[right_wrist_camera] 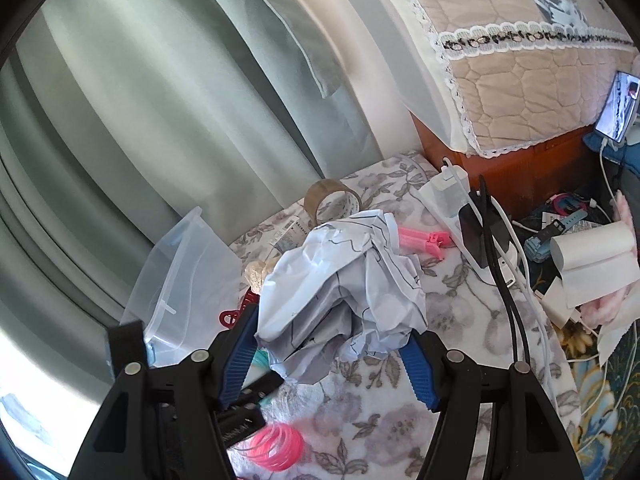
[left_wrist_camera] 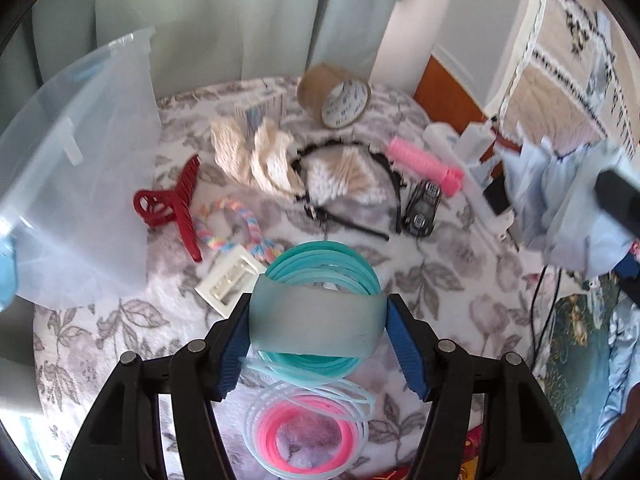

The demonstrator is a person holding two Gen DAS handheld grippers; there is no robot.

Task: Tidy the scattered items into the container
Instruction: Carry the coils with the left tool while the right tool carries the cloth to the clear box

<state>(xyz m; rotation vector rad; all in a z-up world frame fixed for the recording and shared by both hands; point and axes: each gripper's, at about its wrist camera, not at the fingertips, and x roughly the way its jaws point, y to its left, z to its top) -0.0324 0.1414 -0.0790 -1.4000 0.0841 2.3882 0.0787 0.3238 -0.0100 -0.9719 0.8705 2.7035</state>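
Note:
My left gripper (left_wrist_camera: pixel 318 322) is shut on a teal coil of plastic cord with a frosted band (left_wrist_camera: pixel 320 320), held above the floral blanket (left_wrist_camera: pixel 460 280). A pink and clear coil (left_wrist_camera: pixel 308 436) hangs below it. The clear plastic container (left_wrist_camera: pixel 72 184) stands at the left. My right gripper (right_wrist_camera: pixel 328 344) is shut on a crumpled pale blue bag (right_wrist_camera: pixel 344 292), raised over the blanket, with the container (right_wrist_camera: pixel 184 280) to its left. Scattered on the blanket lie a red claw clip (left_wrist_camera: pixel 172 208), rainbow braided loop (left_wrist_camera: pixel 236 228), cream lace (left_wrist_camera: pixel 256 156), furry headband (left_wrist_camera: pixel 344 184), pink roller (left_wrist_camera: pixel 424 164), toy car (left_wrist_camera: pixel 422 210) and tape roll (left_wrist_camera: pixel 336 96).
A white tray (left_wrist_camera: pixel 230 280) and a small box (left_wrist_camera: pixel 260 112) lie on the blanket. A white power strip with a black plug (right_wrist_camera: pixel 472 224), cables, watches (right_wrist_camera: pixel 556 228) and paper rolls (right_wrist_camera: pixel 592 252) sit at the right. Green curtains hang behind. A quilt-covered wooden cabinet (right_wrist_camera: pixel 512 168) stands at the back right.

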